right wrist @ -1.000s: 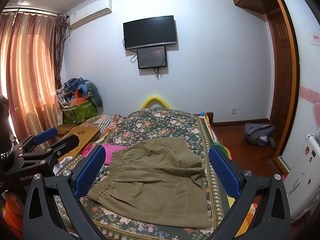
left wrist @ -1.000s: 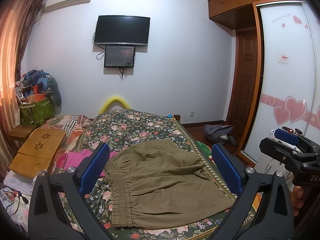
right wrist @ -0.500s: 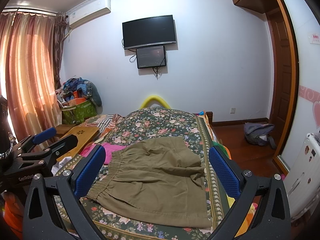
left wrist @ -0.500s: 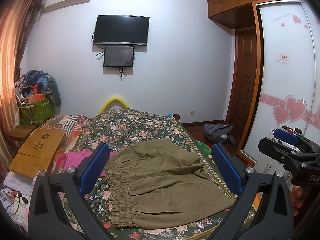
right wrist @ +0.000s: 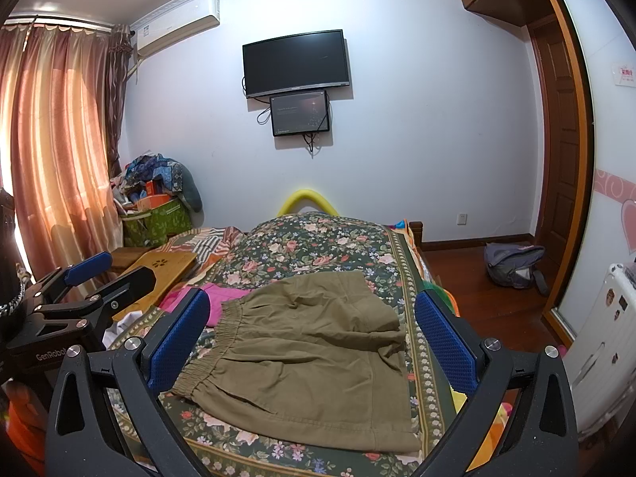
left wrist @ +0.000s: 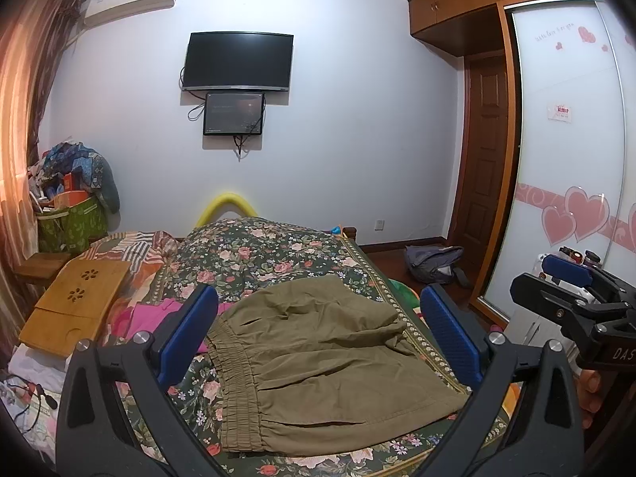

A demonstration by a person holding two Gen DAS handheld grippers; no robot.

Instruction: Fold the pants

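Note:
Olive-green pants [left wrist: 318,361] [right wrist: 306,353] lie on the floral bedspread [left wrist: 258,254], folded over with the elastic waistband at the left and loose creases in the upper layer. My left gripper [left wrist: 318,332] hovers above the near end of the bed, open, its blue pads framing the pants with nothing between them. My right gripper [right wrist: 312,336] is likewise open and empty, held above the pants. Each gripper shows in the other's view: the right one [left wrist: 564,290] at the far right, the left one [right wrist: 95,278] at the far left.
A pink cloth [left wrist: 155,314] lies beside the waistband. A wooden lap tray [left wrist: 75,302] rests on the bed's left side. A green bag piled with clutter [left wrist: 71,218] stands by the curtain. A grey backpack [left wrist: 433,264] sits on the floor near the wardrobe [left wrist: 564,159].

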